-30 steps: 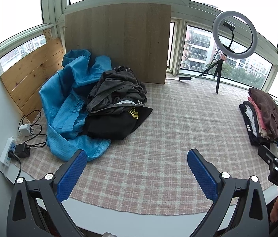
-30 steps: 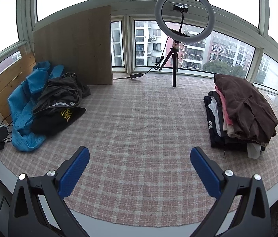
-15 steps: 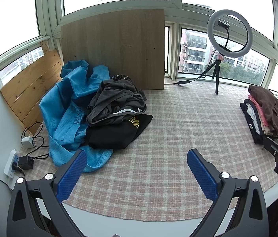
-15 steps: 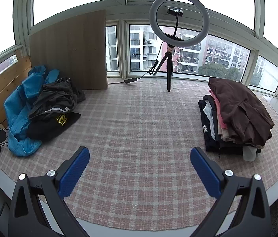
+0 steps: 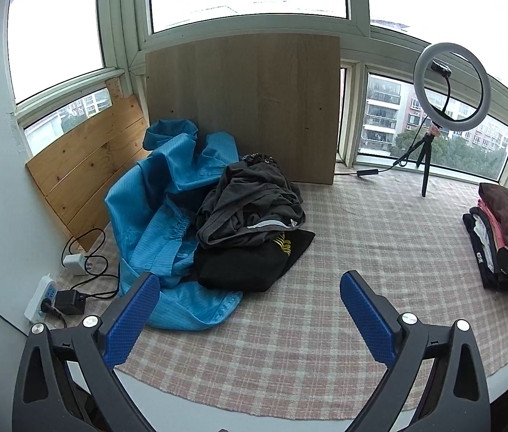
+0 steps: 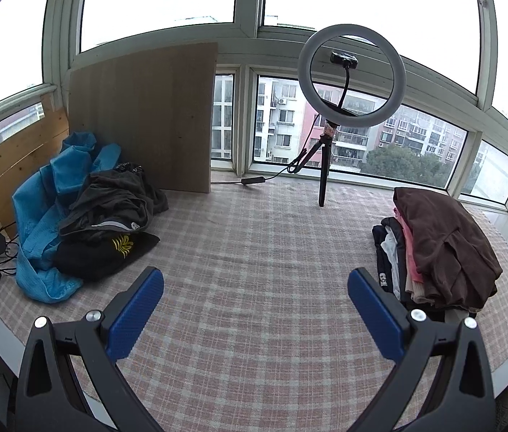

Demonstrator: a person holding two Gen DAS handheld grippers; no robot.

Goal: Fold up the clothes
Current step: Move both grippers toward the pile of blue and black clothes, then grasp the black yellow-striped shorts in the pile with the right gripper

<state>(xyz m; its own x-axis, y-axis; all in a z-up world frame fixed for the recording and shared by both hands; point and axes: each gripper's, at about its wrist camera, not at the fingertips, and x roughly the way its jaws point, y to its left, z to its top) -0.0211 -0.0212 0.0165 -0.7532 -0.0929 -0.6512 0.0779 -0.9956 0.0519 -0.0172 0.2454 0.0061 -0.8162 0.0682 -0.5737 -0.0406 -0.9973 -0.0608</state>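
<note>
We are holding both grippers wide and empty above the checked cloth (image 6: 254, 259): the left gripper (image 5: 250, 309) is pointing toward the unfolded heap (image 5: 218, 223), the right gripper (image 6: 254, 309) toward the bare middle, with the folded stack (image 6: 437, 248) just off its right finger.

We are judging the job as partly done. The stack on the right is sitting finished, a brown garment (image 6: 445, 237) on top, and under it we are making out layers of pink, white, beige and dark cloth at the edges; how many pieces exactly, we cannot tell.

On the left, three garments are lying unfolded: a blue one (image 5: 153, 230) underneath and spreading widest, a grey one (image 5: 250, 201) crumpled on top, and a black one (image 5: 254, 266) with a yellow print at the front. Anything hidden beneath them we are not seeing.

So three visible pieces are waiting, and nothing is spread out for folding. We are probably between garments, with the next pick coming from the heap.

Behind stand one ring light (image 6: 351, 86) and two boards (image 5: 243, 108).
</note>
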